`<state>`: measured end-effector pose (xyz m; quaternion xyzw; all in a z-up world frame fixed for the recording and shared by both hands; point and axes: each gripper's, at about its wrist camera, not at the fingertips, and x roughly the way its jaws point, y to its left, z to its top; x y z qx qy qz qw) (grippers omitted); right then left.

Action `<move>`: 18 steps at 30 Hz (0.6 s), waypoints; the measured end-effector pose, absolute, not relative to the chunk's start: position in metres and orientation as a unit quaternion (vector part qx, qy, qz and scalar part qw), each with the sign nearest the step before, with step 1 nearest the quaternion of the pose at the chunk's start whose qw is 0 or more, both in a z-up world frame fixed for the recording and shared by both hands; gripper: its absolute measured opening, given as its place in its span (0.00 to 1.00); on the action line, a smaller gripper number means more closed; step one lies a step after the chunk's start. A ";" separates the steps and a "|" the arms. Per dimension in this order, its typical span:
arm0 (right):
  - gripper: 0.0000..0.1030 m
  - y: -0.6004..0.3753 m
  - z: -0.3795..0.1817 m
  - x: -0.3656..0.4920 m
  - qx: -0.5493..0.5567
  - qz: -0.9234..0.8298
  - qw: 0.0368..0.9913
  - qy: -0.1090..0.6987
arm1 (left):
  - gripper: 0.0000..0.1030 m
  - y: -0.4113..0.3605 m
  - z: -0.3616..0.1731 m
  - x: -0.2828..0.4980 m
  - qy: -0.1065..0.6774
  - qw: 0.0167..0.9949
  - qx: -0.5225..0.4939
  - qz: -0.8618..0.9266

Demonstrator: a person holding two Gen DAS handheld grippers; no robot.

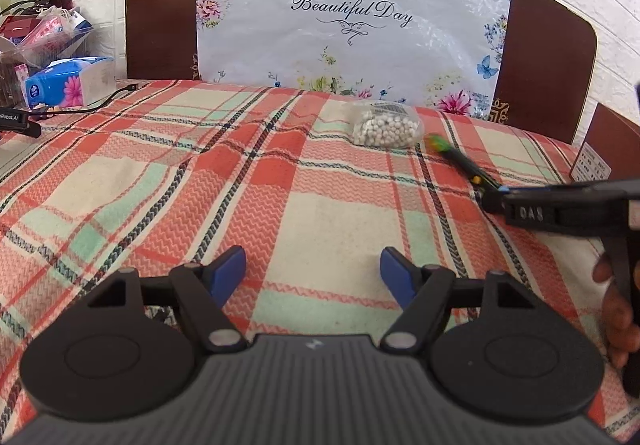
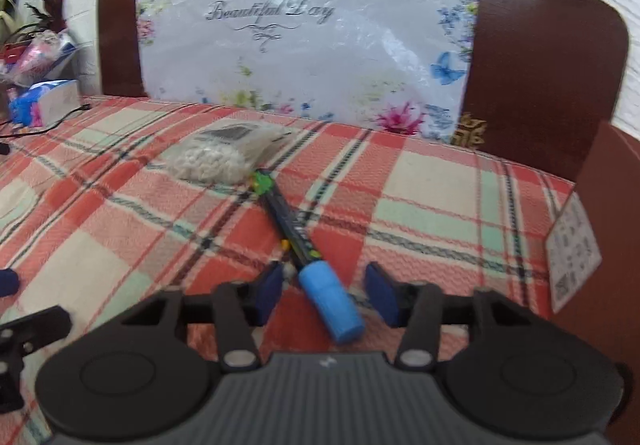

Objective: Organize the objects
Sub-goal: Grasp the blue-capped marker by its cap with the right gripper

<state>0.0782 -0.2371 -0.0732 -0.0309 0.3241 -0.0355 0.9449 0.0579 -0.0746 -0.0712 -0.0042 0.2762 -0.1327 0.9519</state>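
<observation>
1. The pen (image 2: 294, 233) is long and dark. It has a green end and a fat blue cap. It lies flat on the checked blanket (image 2: 420, 213), slanting, with the green end toward the far edge and the blue cap at the near end.
2. The little clear bag (image 1: 387, 125) is full of small white beads. It lies flat near the blanket's far edge, just beside the pen's green end.
</observation>
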 end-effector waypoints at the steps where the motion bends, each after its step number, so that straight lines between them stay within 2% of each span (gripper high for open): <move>1: 0.19 -0.232 -0.074 0.071 -0.045 -0.040 0.945 0.321 | 0.73 -0.075 -0.071 0.058 0.276 0.952 -0.005 -0.133; 4: 0.19 -0.227 -0.075 0.042 -0.047 -0.036 0.946 0.318 | 0.73 -0.075 -0.071 0.058 0.277 0.952 -0.005 -0.133; 12: 0.19 -0.250 -0.071 -0.093 0.076 -0.019 0.941 0.328 | 0.80 -0.082 -0.070 0.058 0.292 0.944 0.017 -0.156; 14: 0.19 -0.262 -0.071 -0.120 0.120 -0.022 0.937 0.327 | 0.79 -0.092 -0.063 0.052 0.317 0.934 0.020 -0.162; 18: 0.20 -0.281 -0.074 -0.140 0.198 -0.016 0.926 0.322 | 0.75 -0.126 -0.043 0.026 0.399 0.862 -0.073 -0.302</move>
